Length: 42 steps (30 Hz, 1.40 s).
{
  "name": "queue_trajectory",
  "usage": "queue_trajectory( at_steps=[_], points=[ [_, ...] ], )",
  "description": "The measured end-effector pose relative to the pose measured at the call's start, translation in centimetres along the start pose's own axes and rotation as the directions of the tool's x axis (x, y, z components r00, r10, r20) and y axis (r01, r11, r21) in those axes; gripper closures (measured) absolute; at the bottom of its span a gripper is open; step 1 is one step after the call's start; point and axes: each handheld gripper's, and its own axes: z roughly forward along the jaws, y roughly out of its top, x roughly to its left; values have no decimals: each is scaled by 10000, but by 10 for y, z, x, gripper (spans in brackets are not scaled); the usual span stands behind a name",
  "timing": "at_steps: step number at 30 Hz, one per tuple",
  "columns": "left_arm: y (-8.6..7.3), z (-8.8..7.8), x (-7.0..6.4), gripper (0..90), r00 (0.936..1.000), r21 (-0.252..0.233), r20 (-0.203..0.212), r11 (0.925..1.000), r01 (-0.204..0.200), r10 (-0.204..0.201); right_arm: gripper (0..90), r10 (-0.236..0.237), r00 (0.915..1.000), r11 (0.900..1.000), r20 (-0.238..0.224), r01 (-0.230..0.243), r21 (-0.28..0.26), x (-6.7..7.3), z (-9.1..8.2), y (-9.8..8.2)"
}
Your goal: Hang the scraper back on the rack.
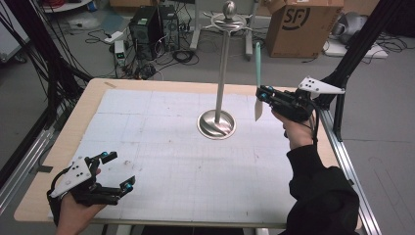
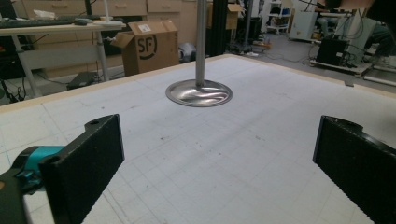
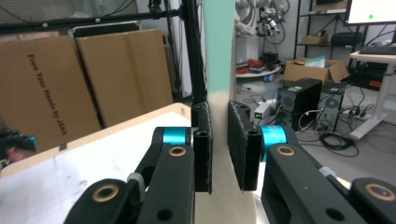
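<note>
A metal stand (image 1: 221,73) with a round base (image 1: 216,124) and hooks at its top rises from the middle of the table. My right gripper (image 1: 263,95) is lifted at the right of the stand, shut on a spatula (image 1: 258,73) with a mint green handle and a cream blade, held upright. In the right gripper view the spatula (image 3: 219,56) runs up between the two pads (image 3: 203,144). My left gripper (image 1: 117,170) rests at the table's near left corner, open with nothing between its fingers. In the left gripper view its pads (image 2: 88,158) frame the stand's base (image 2: 200,92).
A white gridded mat (image 1: 161,161) covers the wooden table (image 1: 58,142). Black frame posts (image 1: 352,54) stand at the right edge. Beyond the far edge are a cardboard box (image 1: 303,24), computer towers (image 1: 147,29) and cables on the floor.
</note>
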Motion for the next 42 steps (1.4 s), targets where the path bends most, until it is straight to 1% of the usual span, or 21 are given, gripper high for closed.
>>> queue_trajectory(
  at_steps=[2,8,15,16,20,26,30,42],
  points=[
    [0,-1,0,25,10000,-3,-29,10000,7,-7,804,122,9999,9998,34,-122,-132,-4,4,3],
    [0,-4,1,25,10000,-22,-79,10000,6,-6,804,214,9997,9992,123,-209,-330,-10,9,8],
    [-1,-7,1,25,9999,-33,-161,10000,58,-59,804,182,9997,9984,135,-174,-542,-12,13,16],
    [-1,-8,1,25,9999,-25,-157,10000,54,-54,804,183,9998,9981,25,-181,-585,-12,16,19],
    [-1,-9,1,25,9998,-27,-173,10000,40,-40,804,119,9999,9985,21,-117,-530,-12,19,19],
    [-1,-11,2,25,9997,-77,-215,9999,84,-86,804,170,9998,9975,-71,-174,-688,-13,21,18],
    [0,-11,1,25,9998,-51,-203,10000,62,-63,804,159,9999,9981,-50,-162,-586,-13,23,18],
    [-1,-11,1,25,9998,-38,-203,10000,66,-67,804,162,9998,9985,-120,-168,-524,-12,29,16]
  ],
)
